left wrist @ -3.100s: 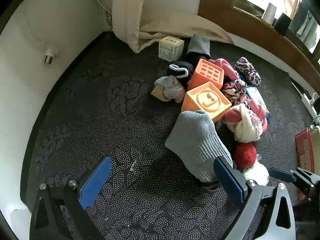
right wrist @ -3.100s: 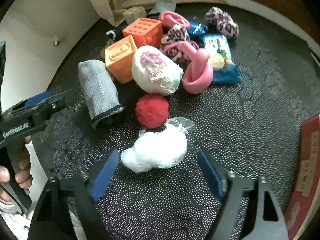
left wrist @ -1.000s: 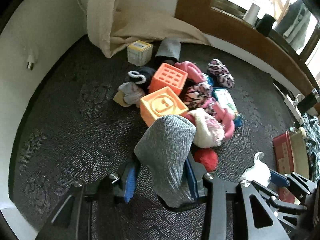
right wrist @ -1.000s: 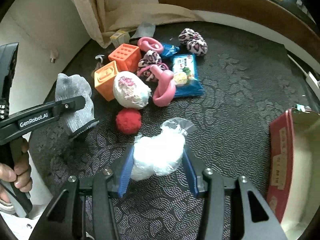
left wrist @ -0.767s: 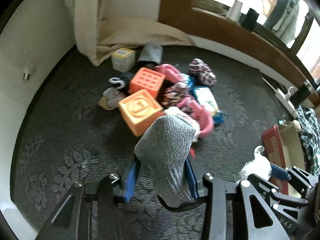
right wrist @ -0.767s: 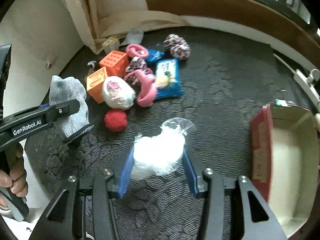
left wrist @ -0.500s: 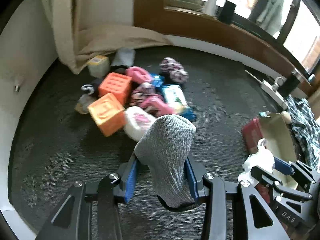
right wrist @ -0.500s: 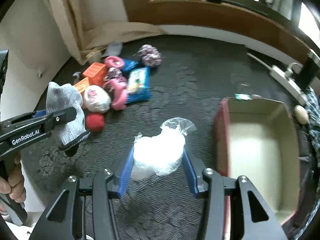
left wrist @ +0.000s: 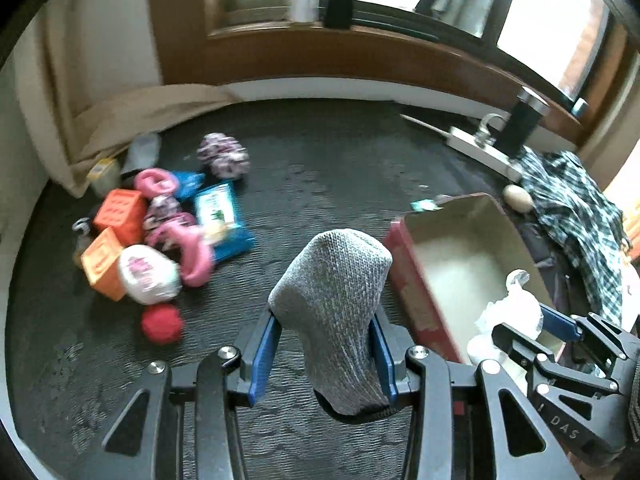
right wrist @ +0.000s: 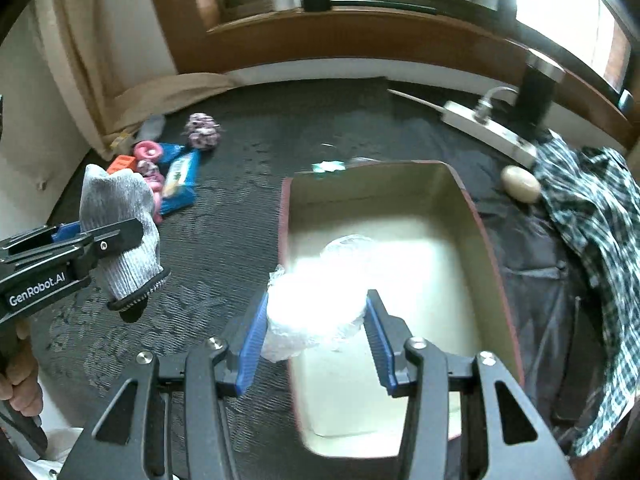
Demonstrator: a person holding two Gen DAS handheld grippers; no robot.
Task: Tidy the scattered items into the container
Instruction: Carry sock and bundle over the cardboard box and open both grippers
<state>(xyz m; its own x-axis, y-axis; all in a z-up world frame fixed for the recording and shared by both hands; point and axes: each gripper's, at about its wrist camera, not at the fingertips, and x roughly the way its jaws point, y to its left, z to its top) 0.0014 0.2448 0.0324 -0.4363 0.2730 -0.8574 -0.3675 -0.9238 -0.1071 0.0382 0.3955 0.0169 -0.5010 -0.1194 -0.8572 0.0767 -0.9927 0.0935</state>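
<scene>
"GenRobot.AI" on the left claw, "DAS" on the right claw

Both wrist cameras look down along their fingers at the dark carpet; each shows the box and toy pile.

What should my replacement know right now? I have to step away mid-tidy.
Left gripper: shut on the grey sock, short of the box.
Right gripper: shut on the white plastic bundle, at the box's near-left edge.
Done: nothing in the box yet.
Left: drop both, then fetch the floor pile: orange blocks, red ball, blue packet, pink toys.
</scene>
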